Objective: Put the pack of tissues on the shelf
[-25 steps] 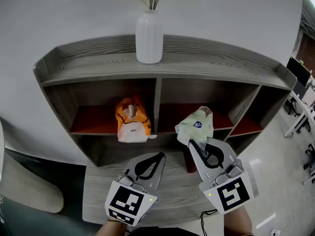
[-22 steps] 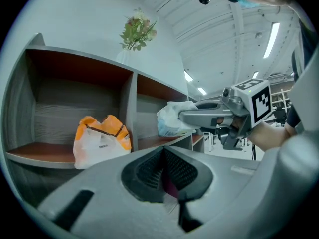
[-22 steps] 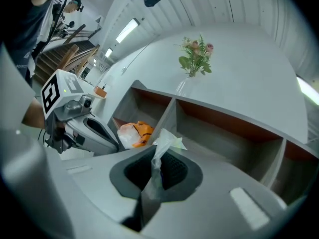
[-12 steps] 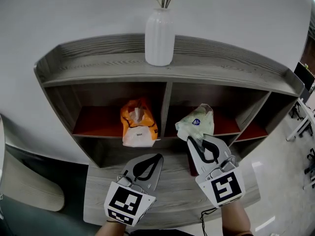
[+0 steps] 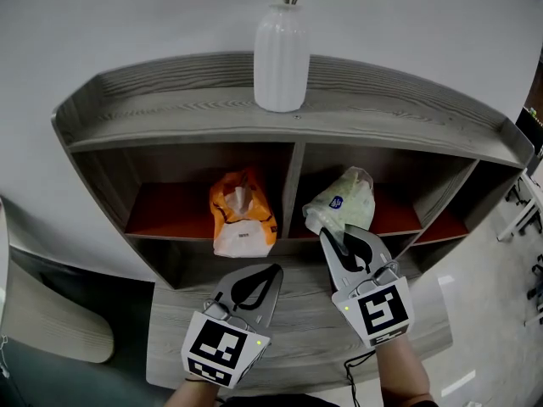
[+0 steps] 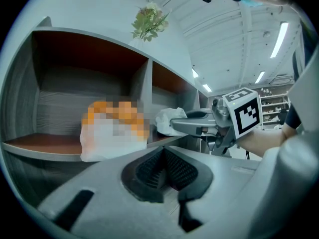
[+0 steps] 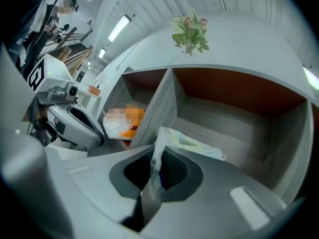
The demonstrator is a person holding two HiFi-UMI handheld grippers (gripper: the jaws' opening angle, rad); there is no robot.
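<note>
The pale green pack of tissues [image 5: 344,200] hangs at the mouth of the shelf's right compartment [image 5: 399,214], just right of the upright divider [image 5: 291,189]. My right gripper [image 5: 327,235] is shut on the pack's near plastic edge. In the right gripper view the wrapper [image 7: 192,146] runs out from between the pads [image 7: 174,169] over the compartment floor. My left gripper [image 5: 265,275] is lower and to the left, above the bottom ledge, shut with nothing in it; its ribbed pads [image 6: 149,168] meet.
An orange and white pack [image 5: 243,216] lies in the left compartment against the divider. A white vase [image 5: 282,47] with a plant stands on the shelf top [image 5: 170,100]. The grey bottom ledge [image 5: 297,333] runs under both grippers.
My right gripper has carried the tissue pack a little forward and up toward the right compartment. The left gripper has stayed where it was.
</note>
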